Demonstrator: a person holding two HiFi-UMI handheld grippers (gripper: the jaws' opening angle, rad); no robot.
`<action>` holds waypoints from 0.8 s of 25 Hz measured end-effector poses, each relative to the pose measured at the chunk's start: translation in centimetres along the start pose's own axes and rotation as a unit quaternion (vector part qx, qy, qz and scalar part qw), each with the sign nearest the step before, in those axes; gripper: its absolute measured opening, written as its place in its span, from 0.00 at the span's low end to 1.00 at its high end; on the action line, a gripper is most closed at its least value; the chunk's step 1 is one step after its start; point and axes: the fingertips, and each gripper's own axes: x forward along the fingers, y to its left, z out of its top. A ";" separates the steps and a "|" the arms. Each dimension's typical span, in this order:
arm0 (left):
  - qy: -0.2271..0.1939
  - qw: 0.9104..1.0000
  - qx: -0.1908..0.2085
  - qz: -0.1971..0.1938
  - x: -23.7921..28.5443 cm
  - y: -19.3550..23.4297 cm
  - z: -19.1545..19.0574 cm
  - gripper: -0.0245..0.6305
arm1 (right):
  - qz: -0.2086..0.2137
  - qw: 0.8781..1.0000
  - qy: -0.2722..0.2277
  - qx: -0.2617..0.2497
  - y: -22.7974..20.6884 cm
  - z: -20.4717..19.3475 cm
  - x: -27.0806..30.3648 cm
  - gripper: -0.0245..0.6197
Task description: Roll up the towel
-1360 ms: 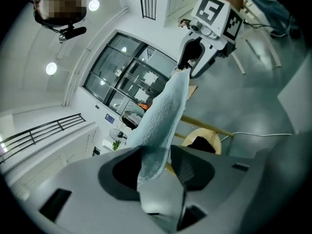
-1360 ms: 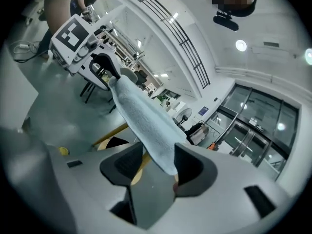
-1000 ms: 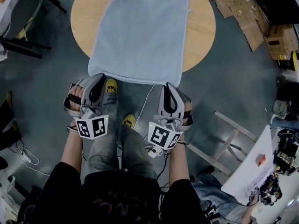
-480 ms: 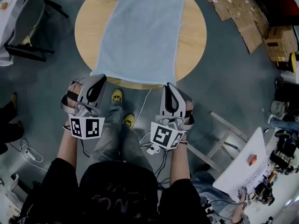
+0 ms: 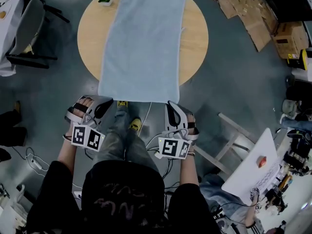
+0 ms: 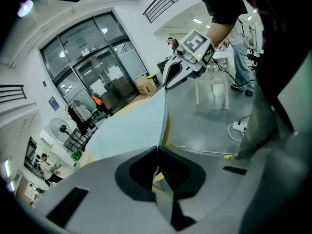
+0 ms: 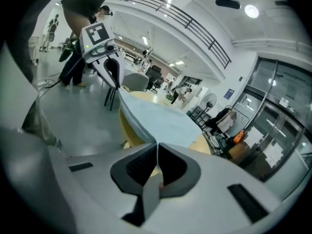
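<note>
Head view looks steeply down from above the person onto the round counter (image 5: 195, 33) and the towel (image 5: 142, 43), mid-range. The left gripper (image 5: 107, 102) view and the right gripper (image 5: 170, 104) view sit close behind their own fingers and face each other along the towel's near edge. All three views share that edge, and each gripper view shows the other gripper.

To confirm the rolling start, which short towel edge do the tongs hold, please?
The towel's near edge, overhanging the table; the far edge lies flat on top.
</note>
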 end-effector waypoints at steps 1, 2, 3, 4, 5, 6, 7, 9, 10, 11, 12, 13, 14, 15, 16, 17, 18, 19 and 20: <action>0.001 1.000 0.000 -0.013 0.2 -0.1 -0.2 0.07 | 0.011 1.000 0.002 -0.003 0.2 -0.3 0.1 0.06; 0.001 1.000 0.000 -0.025 0.4 -0.1 -0.3 0.07 | 0.020 1.000 0.002 -0.005 0.2 -0.4 0.3 0.06; 0.000 0.999 -0.002 -0.036 0.5 0.2 -0.4 0.07 | 0.026 1.000 0.002 -0.004 -0.1 -0.3 0.4 0.06; -0.001 0.999 -0.006 -0.045 0.6 0.7 -0.3 0.07 | 0.031 0.999 0.001 -0.004 -0.5 -0.1 0.6 0.06; -0.002 0.998 -0.011 -0.054 0.7 1.4 -0.2 0.07 | 0.037 0.999 0.001 -0.005 -0.9 0.1 0.9 0.06; -0.001 0.998 -0.017 -0.064 0.8 2.2 -0.1 0.07 | 0.046 0.999 0.003 -0.006 -1.3 0.3 1.2 0.06; 0.001 0.997 -0.024 -0.077 0.9 2.9 0.0 0.07 | 0.058 0.998 0.006 -0.007 -1.7 0.5 1.6 0.07; 0.005 0.993 -0.043 -0.106 1.3 4.4 0.1 0.07 | 0.085 0.996 0.010 -0.007 -2.5 0.8 2.4 0.07; 0.005 0.991 -0.051 -0.120 1.6 5.2 0.0 0.07 | 0.097 0.995 0.011 -0.006 -3.0 0.9 3.0 0.07; 0.005 0.990 -0.057 -0.131 2.0 6.0 0.0 0.07 | 0.106 0.994 0.012 -0.006 -3.6 1.1 3.7 0.07; 0.005 0.989 -0.059 -0.138 2.5 6.8 -0.2 0.07 | 0.113 0.993 0.014 -0.009 -4.2 1.1 4.5 0.07; 0.007 0.988 -0.058 -0.141 3.1 7.6 -0.4 0.07 | 0.119 0.993 0.017 -0.014 -4.7 0.9 5.3 0.08; 0.010 0.988 -0.055 -0.142 3.7 8.3 -0.7 0.07 | 0.123 0.992 0.022 -0.018 -5.1 0.6 6.2 0.10; 0.014 0.988 -0.052 -0.143 4.4 8.8 -1.0 0.07 | 0.127 0.991 0.027 -0.020 -5.3 0.2 7.1 0.11; 0.019 0.988 -0.050 -0.144 5.1 9.1 -1.5 0.07 | 0.132 0.991 0.034 -0.019 -5.5 -0.2 8.0 0.13; 0.025 0.988 -0.049 -0.143 5.8 9.4 -2.0 0.07 | 0.136 0.990 0.041 -0.016 -5.5 -0.6 8.9 0.16; 0.029 0.989 -0.047 -0.140 6.4 9.6 -2.4 0.07 | 0.139 0.989 0.047 -0.014 -5.6 -1.1 9.8 0.17; 0.033 0.990 -0.044 -0.133 7.0 9.8 -2.9 0.07 | 0.139 0.989 0.053 -0.011 -5.7 -1.4 10.6 0.20; 0.035 0.991 -0.042 -0.123 7.5 10.1 -3.3 0.09 | 0.134 0.989 0.056 -0.007 -6.0 -1.6 11.2 0.22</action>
